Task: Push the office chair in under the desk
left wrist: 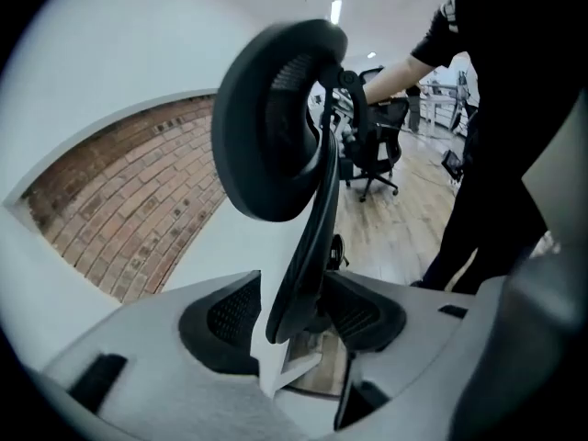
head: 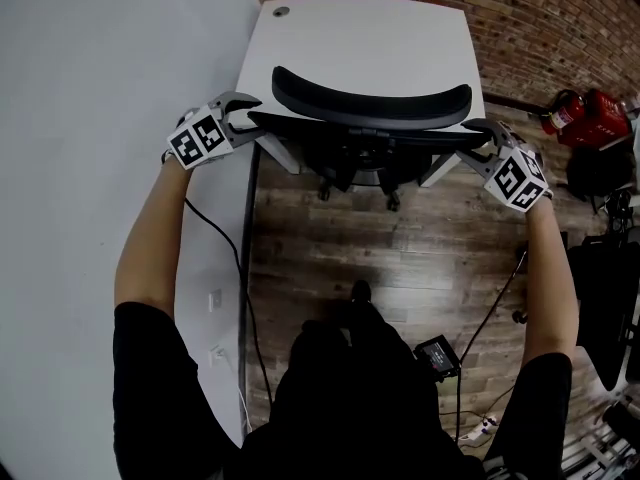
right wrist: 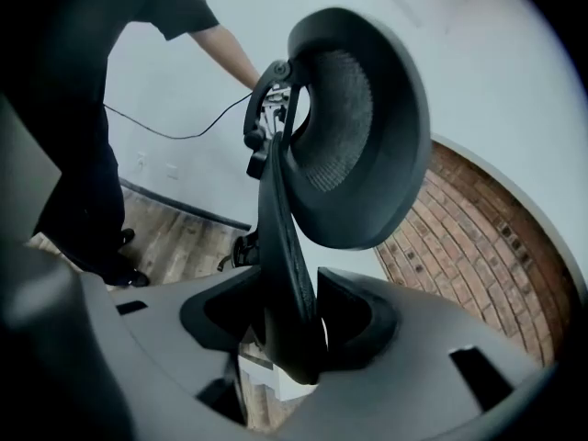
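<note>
chair (head: 372,106) sitting tucked under surface (head: 360,33) | left gripper (head: 245,110) standing open around backrest (left wrist: 312,237) edge | right gripper (head: 488,143) open around opposite edge

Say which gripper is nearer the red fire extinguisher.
Right. The right gripper is at the chair back, on the fire extinguisher side; the left gripper is on the opposite side.

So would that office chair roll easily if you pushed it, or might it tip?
Probably rolls easily: the office chair sits on casters on a smooth wooden floor. The thin backrest edge might flex a little under a push. Tipping seems unlikely: it is pushed near the top, but already tucked under the desk.
</note>
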Demonstrator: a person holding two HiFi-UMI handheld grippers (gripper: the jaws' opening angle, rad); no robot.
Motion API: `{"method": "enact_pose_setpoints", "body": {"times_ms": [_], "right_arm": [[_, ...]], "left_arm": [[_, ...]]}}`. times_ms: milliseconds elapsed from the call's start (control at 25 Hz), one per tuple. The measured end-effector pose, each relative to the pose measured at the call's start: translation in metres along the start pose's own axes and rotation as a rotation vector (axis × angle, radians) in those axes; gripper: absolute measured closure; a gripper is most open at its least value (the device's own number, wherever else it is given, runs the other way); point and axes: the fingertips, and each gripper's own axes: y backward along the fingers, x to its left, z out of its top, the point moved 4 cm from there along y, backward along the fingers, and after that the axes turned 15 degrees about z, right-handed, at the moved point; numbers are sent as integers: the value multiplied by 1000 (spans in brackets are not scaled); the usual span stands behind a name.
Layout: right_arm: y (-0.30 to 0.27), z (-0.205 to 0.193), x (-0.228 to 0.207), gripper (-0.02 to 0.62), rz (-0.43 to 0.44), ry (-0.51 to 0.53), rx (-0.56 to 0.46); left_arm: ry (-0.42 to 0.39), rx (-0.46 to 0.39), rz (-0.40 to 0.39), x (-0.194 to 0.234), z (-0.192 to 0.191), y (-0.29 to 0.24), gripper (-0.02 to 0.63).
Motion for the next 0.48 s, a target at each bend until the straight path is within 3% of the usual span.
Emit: {"method": "enact_pose_setpoints", "body": {"times_ms": [120,240,360,480], "right_arm": [[24,12,9,429,-58,-42,-95],[50,31,17,466,-121,-89,-210],[68,51,29,466,-161,-133,-297],[86,74,37,477,-218,-207,-428]], "left_arm": [[131,-110,56,2,18,25,397],[202,-215,96,-5,39,48,399],[263,-295,95,-21,59,67,399],[374,-414,98,-36,76,87,399]]}}
